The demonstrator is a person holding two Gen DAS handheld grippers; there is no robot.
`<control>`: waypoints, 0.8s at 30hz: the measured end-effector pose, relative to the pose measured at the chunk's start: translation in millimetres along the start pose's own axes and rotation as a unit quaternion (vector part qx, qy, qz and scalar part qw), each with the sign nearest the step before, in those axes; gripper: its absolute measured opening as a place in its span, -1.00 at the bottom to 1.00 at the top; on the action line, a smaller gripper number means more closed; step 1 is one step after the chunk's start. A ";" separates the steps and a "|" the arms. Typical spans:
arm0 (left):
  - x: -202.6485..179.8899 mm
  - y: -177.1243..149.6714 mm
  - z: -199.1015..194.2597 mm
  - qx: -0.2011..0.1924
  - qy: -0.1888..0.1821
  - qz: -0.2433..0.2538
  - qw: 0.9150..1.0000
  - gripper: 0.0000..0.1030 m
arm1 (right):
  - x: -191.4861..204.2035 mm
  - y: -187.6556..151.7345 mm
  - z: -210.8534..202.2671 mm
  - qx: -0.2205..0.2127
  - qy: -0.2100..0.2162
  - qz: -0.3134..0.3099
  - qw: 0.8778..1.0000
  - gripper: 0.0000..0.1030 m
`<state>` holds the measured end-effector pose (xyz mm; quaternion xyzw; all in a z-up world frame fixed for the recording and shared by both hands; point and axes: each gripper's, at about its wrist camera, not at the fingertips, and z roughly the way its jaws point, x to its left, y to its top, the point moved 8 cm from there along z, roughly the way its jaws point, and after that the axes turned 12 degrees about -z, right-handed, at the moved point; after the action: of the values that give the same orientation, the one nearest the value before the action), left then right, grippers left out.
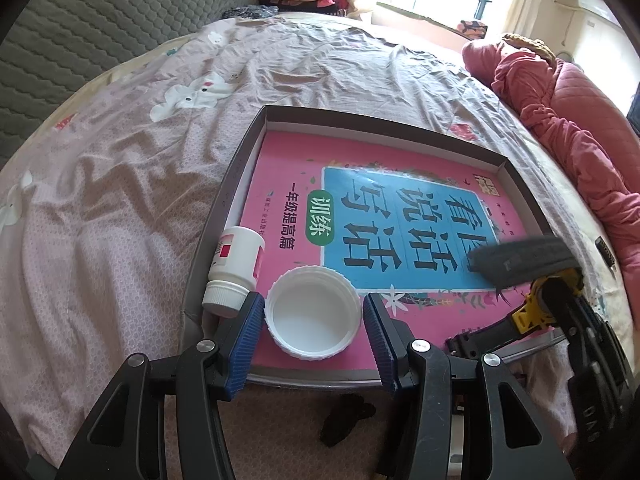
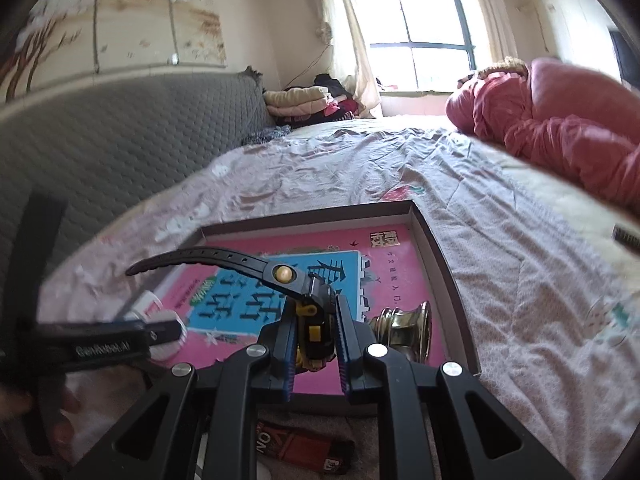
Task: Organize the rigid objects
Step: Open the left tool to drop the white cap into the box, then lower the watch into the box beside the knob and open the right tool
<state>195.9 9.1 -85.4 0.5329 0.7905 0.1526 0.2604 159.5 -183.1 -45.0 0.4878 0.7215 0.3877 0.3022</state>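
The watch (image 2: 316, 320), black and yellow, is clamped between the pads of the right gripper (image 2: 318, 340) above the near edge of the shallow box (image 2: 436, 248) on the bed (image 1: 120, 200). Lower it flat onto the pink book (image 1: 288, 168), clear of the brass piece (image 2: 404, 330), before releasing. The left gripper (image 1: 314, 320) stands apart around the white lid (image 1: 314, 316), not squeezing it.

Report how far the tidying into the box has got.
Done: pink book, white bottle and brass piece lie in the box. In hand: the right gripper holds a black-and-yellow watch; the left gripper's jaws flank the white lid. Left: setting both down.
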 end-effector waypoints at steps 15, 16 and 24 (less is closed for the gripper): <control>1.6 -1.5 -3.3 -0.001 -0.022 0.004 1.000 0.02 | -12.2 -12.9 0.6 0.041 -0.065 -0.018 0.997 -0.63; 1.4 -1.8 -3.4 -0.001 -0.022 0.005 1.000 0.02 | -15.2 -13.5 -0.2 0.041 -0.068 -0.013 0.997 -0.63; 1.7 -1.1 -4.3 -0.003 -0.023 0.002 1.000 0.02 | -34.3 -22.8 0.1 0.057 -0.072 0.033 0.995 -0.61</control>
<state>192.0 10.4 -82.9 0.5376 0.7825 0.1429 0.2798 160.6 -220.4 -62.5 0.5544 0.7024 0.3192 0.3120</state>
